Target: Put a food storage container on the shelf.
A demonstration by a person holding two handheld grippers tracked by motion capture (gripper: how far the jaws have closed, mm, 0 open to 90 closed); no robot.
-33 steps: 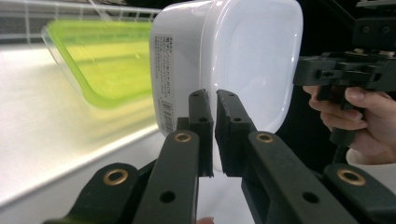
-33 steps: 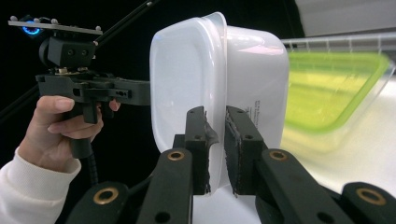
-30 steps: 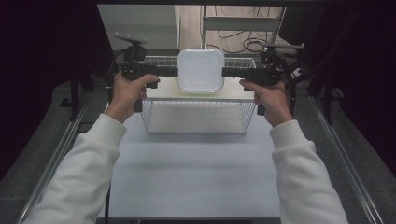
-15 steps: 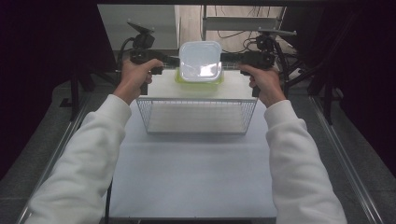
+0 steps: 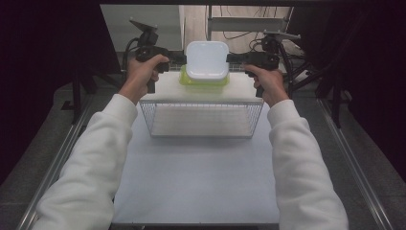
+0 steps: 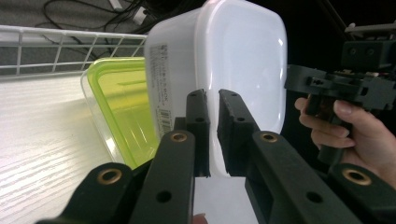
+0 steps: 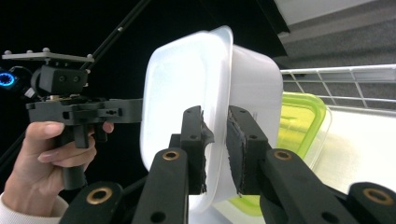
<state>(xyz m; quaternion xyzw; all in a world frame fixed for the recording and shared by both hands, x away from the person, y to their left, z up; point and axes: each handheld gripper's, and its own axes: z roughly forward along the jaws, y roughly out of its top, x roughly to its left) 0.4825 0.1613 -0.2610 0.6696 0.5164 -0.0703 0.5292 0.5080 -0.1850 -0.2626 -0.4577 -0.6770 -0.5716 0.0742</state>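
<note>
A white plastic container point(image 5: 207, 60) hangs between both grippers, just above a container with a yellow-green lid point(image 5: 191, 80); whether they touch I cannot tell. My left gripper point(image 5: 182, 57) clamps its left rim, my right gripper point(image 5: 232, 58) its right rim. In the left gripper view the jaws point(image 6: 212, 95) pinch the white container point(image 6: 243, 70) by its thin edge, with the green lid point(image 6: 121, 102) behind. In the right gripper view the jaws point(image 7: 215, 112) pinch the opposite edge of the white container point(image 7: 187, 93). Both pairs of jaws have just been opening slightly with the rim still between them.
The green-lidded container sits on a white board point(image 5: 163, 88) lying across the far part of a wire basket point(image 5: 206, 120). The basket stands on a white table mat point(image 5: 201, 182). Cables and dark stands crowd the far edge beyond the board.
Both hands have carried the white container away from the person, from over the basket's far edge to above the green-lidded container, which has come into view beneath it.
</note>
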